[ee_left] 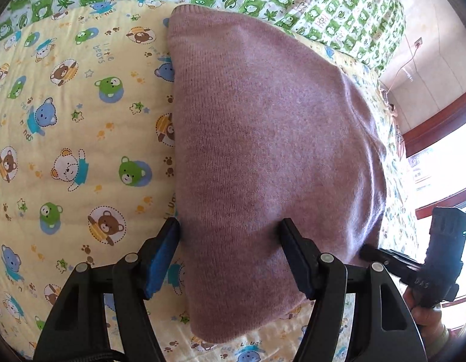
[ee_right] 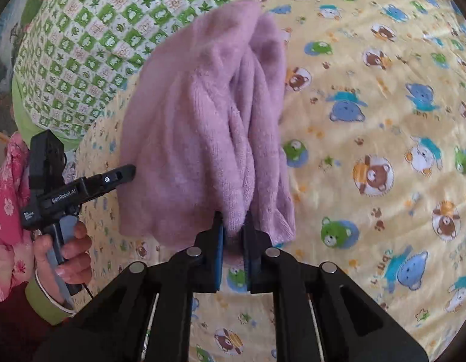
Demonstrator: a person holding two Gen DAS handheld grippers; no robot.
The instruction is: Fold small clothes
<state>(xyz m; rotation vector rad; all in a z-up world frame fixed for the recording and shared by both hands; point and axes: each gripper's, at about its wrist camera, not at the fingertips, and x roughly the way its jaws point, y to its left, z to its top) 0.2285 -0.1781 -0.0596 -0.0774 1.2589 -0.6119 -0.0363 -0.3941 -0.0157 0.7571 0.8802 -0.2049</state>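
Sweater (ee_right: 203,126) pinched in right tongs (ee_right: 234,241), spanning open left tongs (ee_left: 230,241)

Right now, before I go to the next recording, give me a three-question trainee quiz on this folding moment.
1. True or false: the right gripper has its fingers pinched on a bunched edge of the pink knitted garment.
2. Multiple choice: how does the left gripper stand? A) shut on the garment; B) open, one finger at the garment's edge and one over the knit; C) out of view.
3. Short answer: what does the garment lie on?

Key
1. True.
2. B.
3. A yellow bear-print quilt, with a green-and-white checked cover beyond it.
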